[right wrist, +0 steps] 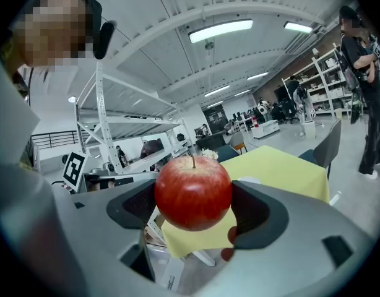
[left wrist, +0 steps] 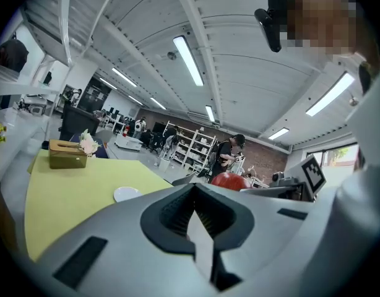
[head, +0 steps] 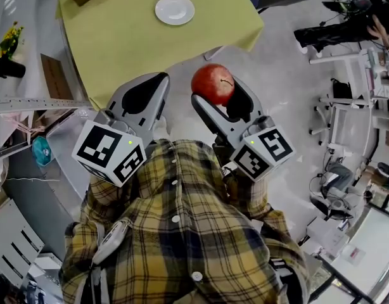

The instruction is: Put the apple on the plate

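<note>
Apple (head: 213, 84), where is it?
– Clamped in the right gripper (head: 218, 95), in the air off the tabletop's (head: 118, 43) near edge.
– And the plate (head: 175, 9)?
– Ahead, slightly left, by the far edge. Left gripper (head: 159, 82) has its jaws together, empty, so the right one should carry it forward, I'd say.

A yellow table (head: 137, 43) stands on grey floor (head: 289, 100). Beyond the table are white shelves (left wrist: 191, 146) and a brick wall (left wrist: 267, 159); above it, strip lights (left wrist: 189, 59).
</note>
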Demonstrator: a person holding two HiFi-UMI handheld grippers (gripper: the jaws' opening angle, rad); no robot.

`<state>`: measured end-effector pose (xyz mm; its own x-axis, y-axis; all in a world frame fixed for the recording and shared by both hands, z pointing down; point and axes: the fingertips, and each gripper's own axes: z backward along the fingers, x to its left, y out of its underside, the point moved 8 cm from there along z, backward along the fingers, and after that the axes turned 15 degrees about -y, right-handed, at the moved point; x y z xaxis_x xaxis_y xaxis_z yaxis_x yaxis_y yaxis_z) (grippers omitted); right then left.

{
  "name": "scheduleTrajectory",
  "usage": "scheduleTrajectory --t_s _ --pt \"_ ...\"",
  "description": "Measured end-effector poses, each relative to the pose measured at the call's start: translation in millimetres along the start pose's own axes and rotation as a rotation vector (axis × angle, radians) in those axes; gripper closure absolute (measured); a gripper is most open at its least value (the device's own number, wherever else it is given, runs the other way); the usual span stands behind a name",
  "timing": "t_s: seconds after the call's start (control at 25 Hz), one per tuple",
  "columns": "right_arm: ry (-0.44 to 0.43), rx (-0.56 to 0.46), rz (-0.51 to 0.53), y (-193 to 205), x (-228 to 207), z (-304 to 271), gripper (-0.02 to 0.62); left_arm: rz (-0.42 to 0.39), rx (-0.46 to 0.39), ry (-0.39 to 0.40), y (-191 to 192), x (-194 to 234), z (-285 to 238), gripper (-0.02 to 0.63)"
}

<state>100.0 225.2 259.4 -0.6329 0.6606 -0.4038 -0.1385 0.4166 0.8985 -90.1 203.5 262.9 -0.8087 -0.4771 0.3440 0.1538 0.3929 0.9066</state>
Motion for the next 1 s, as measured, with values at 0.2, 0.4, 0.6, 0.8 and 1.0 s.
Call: scheduleTrajectory --t_s 0.2,0.4,0.6,0.8,1.0 --pt "0.007 0.007 -0.019 -6 -21 -7 0.229 0.010 0.026 -0.007 -2 7 -23 0.598" --pt "-0.016 0.032 -0.024 -20 -56 -17 0.229 0.026 0.022 -0.039 -10 11 -57 0.598" --pt "-0.054 0.055 -0.009 -49 -102 -26 0.229 0.044 -0.005 -0.086 -27 10 -99 0.598" --pt "-0.119 0.086 0.009 -73 -152 -33 0.229 0.064 -0.045 -0.146 -38 1 -144 0.598" --pt "-0.193 0.113 0.028 -99 -198 -41 0.229 0.080 -0.075 -0.216 -46 -8 -181 0.598"
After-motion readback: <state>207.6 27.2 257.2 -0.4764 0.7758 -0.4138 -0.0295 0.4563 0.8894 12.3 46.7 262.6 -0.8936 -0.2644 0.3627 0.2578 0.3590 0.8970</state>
